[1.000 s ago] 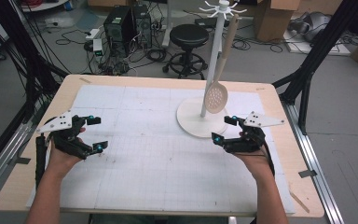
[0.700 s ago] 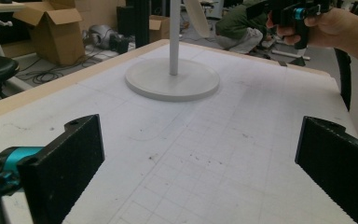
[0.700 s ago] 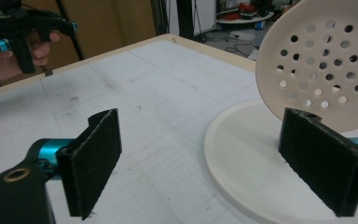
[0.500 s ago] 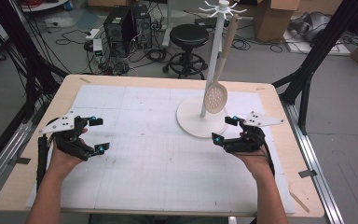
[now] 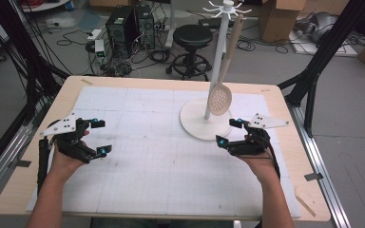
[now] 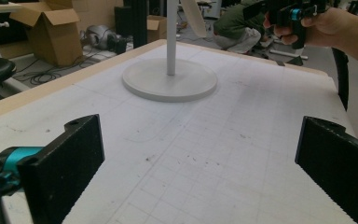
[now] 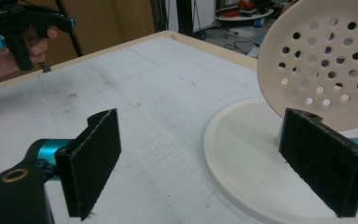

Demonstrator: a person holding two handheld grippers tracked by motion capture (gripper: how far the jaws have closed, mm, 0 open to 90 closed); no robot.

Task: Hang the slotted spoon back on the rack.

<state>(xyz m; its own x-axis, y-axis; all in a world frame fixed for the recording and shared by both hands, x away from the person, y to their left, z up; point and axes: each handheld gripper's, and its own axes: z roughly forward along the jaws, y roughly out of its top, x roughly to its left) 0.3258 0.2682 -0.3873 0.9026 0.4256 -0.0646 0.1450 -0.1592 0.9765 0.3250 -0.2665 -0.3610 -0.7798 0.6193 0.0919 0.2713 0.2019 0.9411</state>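
A white hook stand (image 5: 204, 121) rises from a round base at the table's right of middle. A beige perforated skimmer spoon (image 5: 220, 99) hangs from one of its top hooks, with the bowl low beside the pole. My right gripper (image 5: 229, 131) hovers open just in front of the base, holding nothing. In the right gripper view its jaws (image 7: 204, 154) stand wide, with the skimmer bowl (image 7: 321, 65) close above the right jaw. My left gripper (image 5: 100, 137) is open over the mat's left side, far from the stand. In the left gripper view, nothing lies between its jaws (image 6: 200, 154).
A white gridded mat (image 5: 147, 161) covers most of the wooden table (image 5: 285, 109). Beyond the far edge stand a black stool (image 5: 194, 38), computer towers (image 5: 128, 23) and cardboard boxes (image 5: 275, 14). Black frame posts flank both sides of the table.
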